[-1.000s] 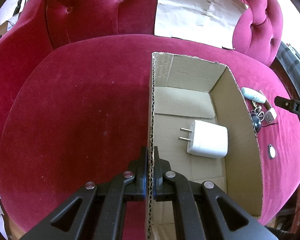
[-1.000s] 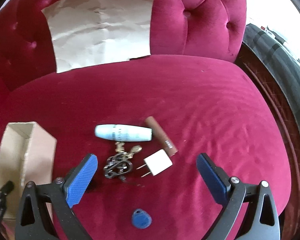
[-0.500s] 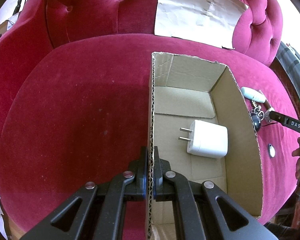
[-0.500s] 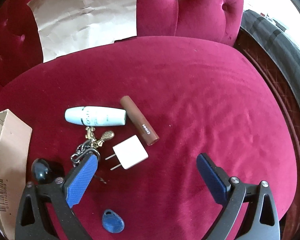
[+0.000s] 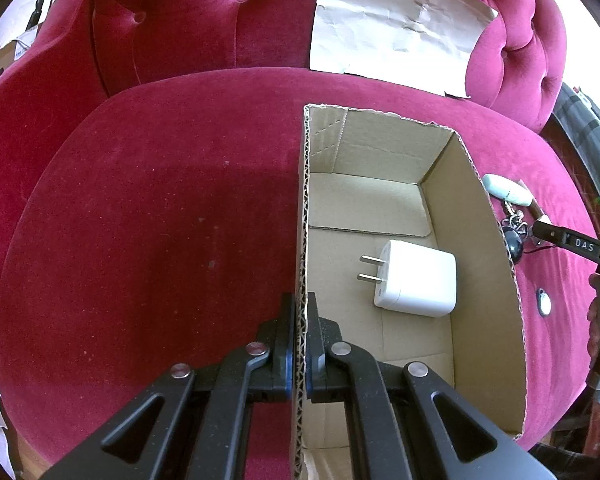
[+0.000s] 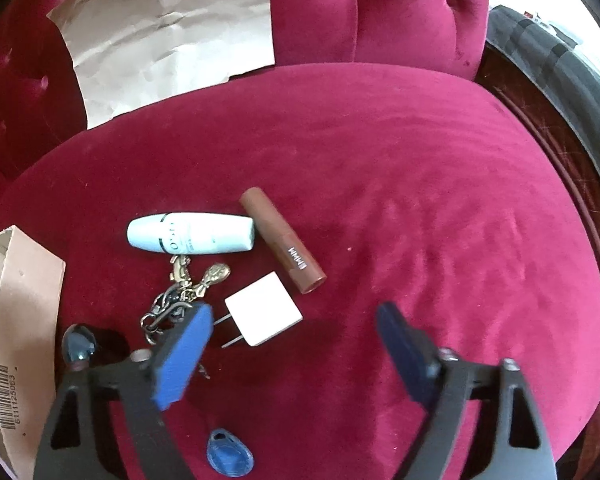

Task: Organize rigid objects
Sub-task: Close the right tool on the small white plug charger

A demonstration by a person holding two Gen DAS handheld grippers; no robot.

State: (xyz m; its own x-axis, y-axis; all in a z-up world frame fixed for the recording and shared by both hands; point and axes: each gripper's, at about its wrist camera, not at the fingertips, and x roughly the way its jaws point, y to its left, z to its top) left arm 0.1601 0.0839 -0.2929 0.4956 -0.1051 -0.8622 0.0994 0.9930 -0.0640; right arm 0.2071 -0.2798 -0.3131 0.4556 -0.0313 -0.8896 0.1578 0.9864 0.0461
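left gripper (image 5: pixel 296 344) clamped tight on cardboard box (image 5: pixel 305 208) wall, pointing steeply down, right gripper (image 6: pixel 292 344) jaws closing, nothing pinched yet, angled down

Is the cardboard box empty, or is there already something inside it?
Not empty: one white charger lies flat on the floor of the cardboard box.

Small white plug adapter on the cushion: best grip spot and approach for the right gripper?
Grip the small white plug adapter across its flat square body, from above. It lies flat with its prongs pointing at the keychain, so keep the pads off them. The right gripper has it between its jaws, which are closing but not touching it.
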